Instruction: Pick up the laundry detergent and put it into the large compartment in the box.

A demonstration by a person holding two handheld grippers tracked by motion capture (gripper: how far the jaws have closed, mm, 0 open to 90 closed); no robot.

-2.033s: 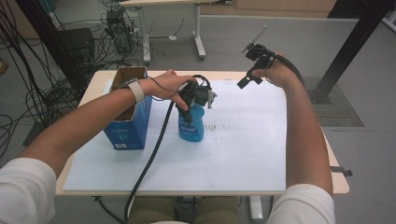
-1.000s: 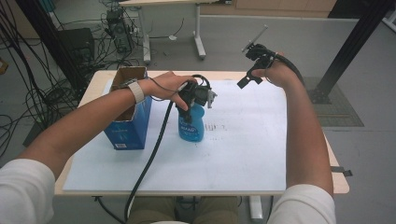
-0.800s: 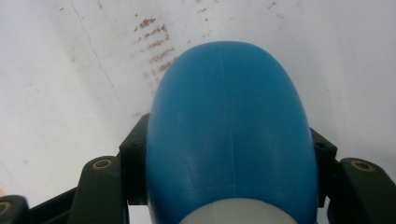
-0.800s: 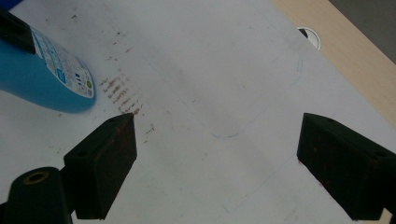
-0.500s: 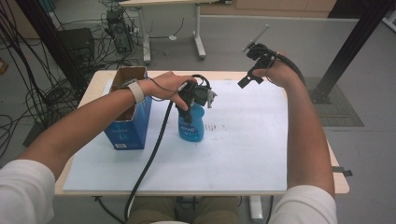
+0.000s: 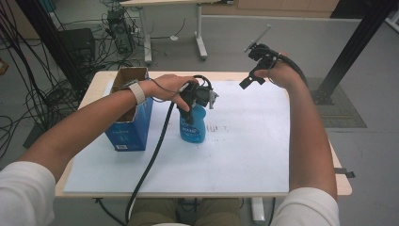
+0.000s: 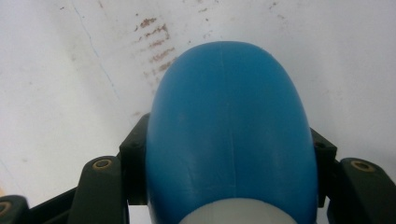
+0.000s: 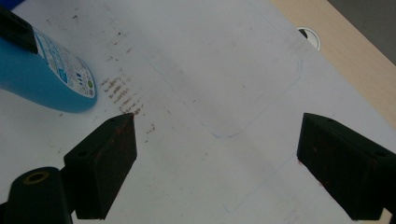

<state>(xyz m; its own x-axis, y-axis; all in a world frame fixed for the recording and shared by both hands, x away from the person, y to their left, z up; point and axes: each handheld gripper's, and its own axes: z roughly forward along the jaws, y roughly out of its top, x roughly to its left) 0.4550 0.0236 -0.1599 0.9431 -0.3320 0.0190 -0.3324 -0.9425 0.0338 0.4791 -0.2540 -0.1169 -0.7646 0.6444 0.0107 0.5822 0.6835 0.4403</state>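
A blue plastic bottle [image 6: 193,125] stands upright on the white sheet [image 6: 244,141] near the middle of the table. My left gripper [image 6: 195,101] comes down on it from above and is shut on its upper part. In the left gripper view the black jaws press on both sides of the blue bottle [image 7: 229,135], whose white neck shows at the bottom edge. My right gripper [image 6: 254,70] is held above the table's far right part, open with nothing between its jaws. In the right gripper view the gripper [image 8: 217,158] looks down on the sheet, with the blue bottle [image 8: 44,74] at the upper left.
An open blue cardboard box [image 6: 129,117] stands left of the bottle. Faint brown stains [image 8: 123,93] mark the sheet beside the bottle. A cable hole [image 8: 309,37] sits in the wooden tabletop [image 6: 341,179] past the sheet. Cables and desk legs lie on the floor beyond.
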